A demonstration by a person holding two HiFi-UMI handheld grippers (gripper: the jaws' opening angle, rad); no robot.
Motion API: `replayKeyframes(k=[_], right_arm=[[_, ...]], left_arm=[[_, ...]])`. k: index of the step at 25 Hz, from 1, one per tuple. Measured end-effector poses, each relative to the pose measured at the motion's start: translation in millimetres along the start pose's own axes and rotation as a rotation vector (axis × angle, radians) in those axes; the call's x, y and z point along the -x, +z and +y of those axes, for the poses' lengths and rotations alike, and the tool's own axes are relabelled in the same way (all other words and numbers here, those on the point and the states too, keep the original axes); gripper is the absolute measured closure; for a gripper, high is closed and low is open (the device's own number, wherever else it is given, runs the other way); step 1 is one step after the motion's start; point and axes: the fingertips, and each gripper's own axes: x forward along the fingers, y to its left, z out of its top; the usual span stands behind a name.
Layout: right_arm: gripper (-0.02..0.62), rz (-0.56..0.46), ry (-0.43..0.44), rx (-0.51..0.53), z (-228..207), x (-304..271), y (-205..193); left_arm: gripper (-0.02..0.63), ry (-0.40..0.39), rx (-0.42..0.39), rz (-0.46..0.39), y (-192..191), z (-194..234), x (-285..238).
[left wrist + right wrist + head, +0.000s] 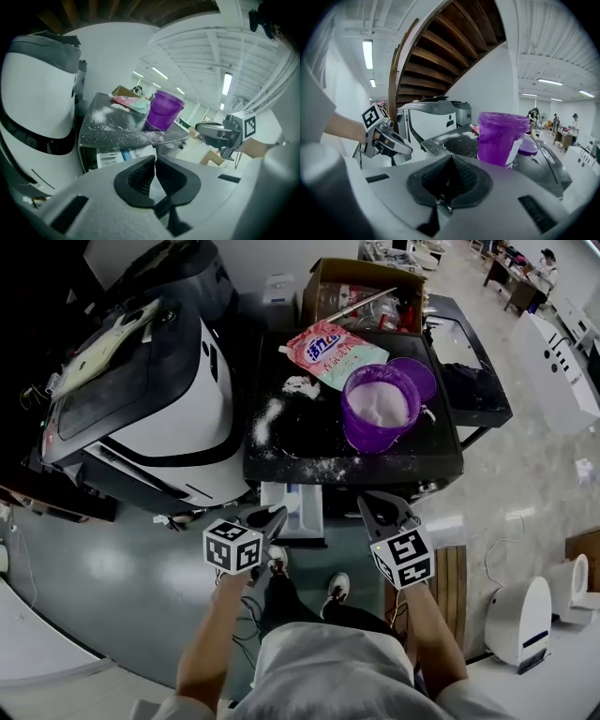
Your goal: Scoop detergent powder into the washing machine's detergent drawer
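A purple bucket [379,409] of white detergent powder stands on the black top of the washing machine [281,451]. Its purple lid [419,374] lies behind it, next to a pink and teal detergent bag [332,352]. Spilled powder dusts the top. The white detergent drawer [293,509] is pulled out below the front edge. My left gripper [277,515] hovers shut at the drawer's left, holding nothing. My right gripper [368,502] is shut and empty at the drawer's right. The bucket [164,110] shows in the left gripper view, and the bucket [501,137] rises just ahead in the right gripper view.
A second white and black machine [141,399] stands to the left. A cardboard box [366,292] sits behind the washer, a low black table [473,376] to its right. A small white appliance [520,620] stands on the floor at the right.
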Motion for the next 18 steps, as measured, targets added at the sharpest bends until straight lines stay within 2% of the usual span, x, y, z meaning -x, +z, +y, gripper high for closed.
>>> replayKeyframes(k=[5,10,18], right_arm=[[0.597,0.020,-0.020,-0.028,-8.6,1.8,-14.3],[0.597,0.038,-0.023,-0.050,-11.8,2.7,-26.0],[0.597,0.064,-0.032,-0.076,-14.8,8.3,-43.3]], left_arm=[[0.591,-0.005,-0.089,0.092,-13.6,-4.0,-18.5],[0.591,-0.015,-0.130,0.147,-22.6,-9.0,-32.2],[0.591,-0.010,-0.276,0.230,-34.7,-16.3,-48.8]])
